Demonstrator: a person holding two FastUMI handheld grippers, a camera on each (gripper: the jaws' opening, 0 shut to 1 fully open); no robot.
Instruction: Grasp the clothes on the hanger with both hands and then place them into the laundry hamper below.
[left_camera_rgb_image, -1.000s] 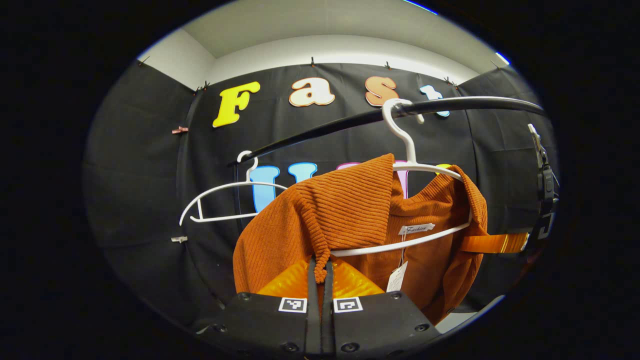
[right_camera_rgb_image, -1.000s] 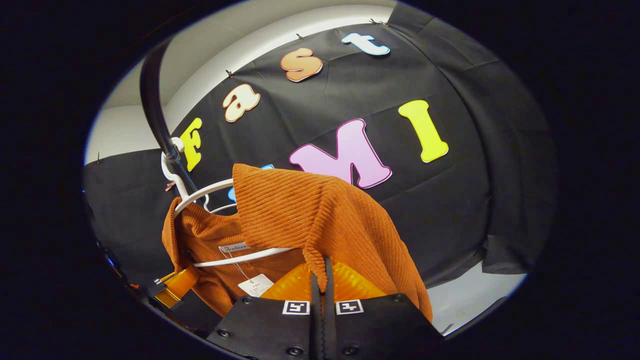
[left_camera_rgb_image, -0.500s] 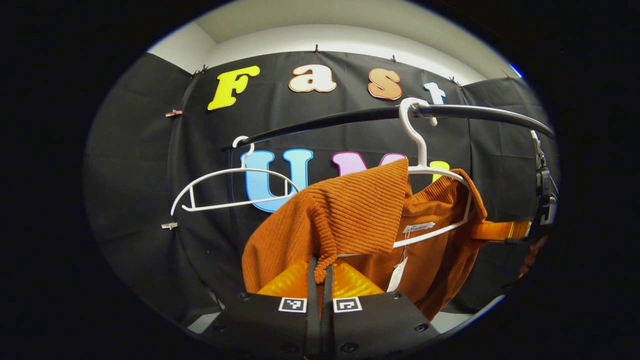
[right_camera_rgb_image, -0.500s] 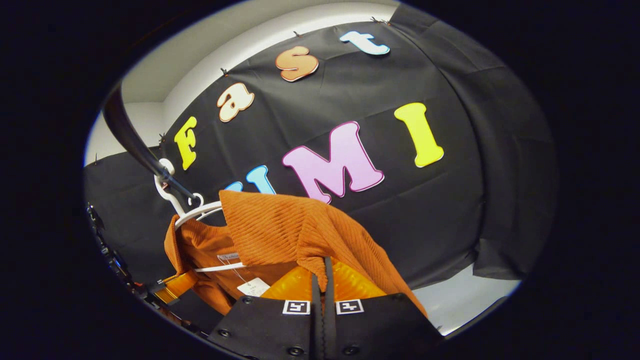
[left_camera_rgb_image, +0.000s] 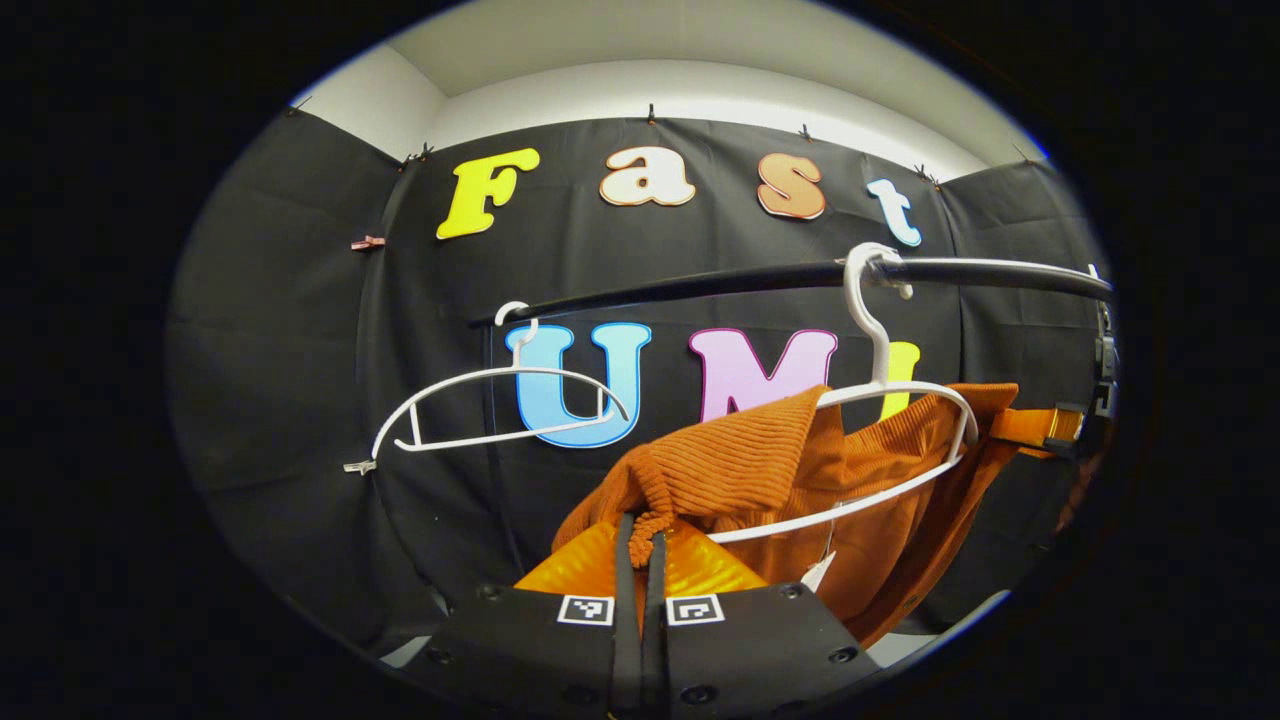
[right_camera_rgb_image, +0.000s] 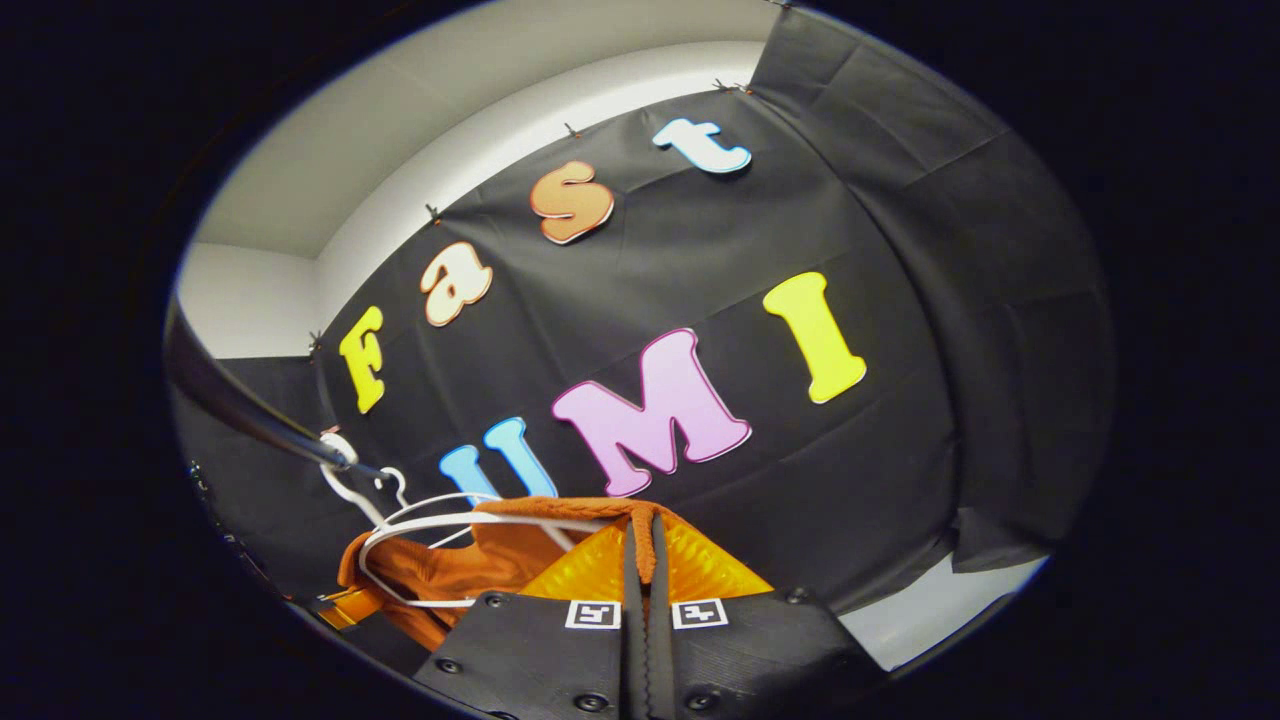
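An orange ribbed garment (left_camera_rgb_image: 760, 470) hangs half off a white hanger (left_camera_rgb_image: 905, 395) on the black rail (left_camera_rgb_image: 720, 282). My left gripper (left_camera_rgb_image: 640, 535) is shut on a bunched edge of the cloth, low in the left gripper view. The right gripper (left_camera_rgb_image: 1060, 428), at that view's right edge, pinches the garment's other side. In the right gripper view my right gripper (right_camera_rgb_image: 645, 530) is shut on the garment (right_camera_rgb_image: 470, 565), which sags below the hanger (right_camera_rgb_image: 420, 525). The left gripper (right_camera_rgb_image: 340, 605) shows at the lower left there.
A second white hanger (left_camera_rgb_image: 500, 405), bare, hangs on the rail to the left of the garment. The rail (right_camera_rgb_image: 240, 405) crosses the left of the right gripper view. Black cloth walls surround the space, with a strip of pale floor (right_camera_rgb_image: 940, 610) low on the right.
Both grippers have drawn the garment down and toward me. The cloth has slipped off the hanger's shoulders and bunched lower, baring the hanger's arms. Both stay shut on the cloth.
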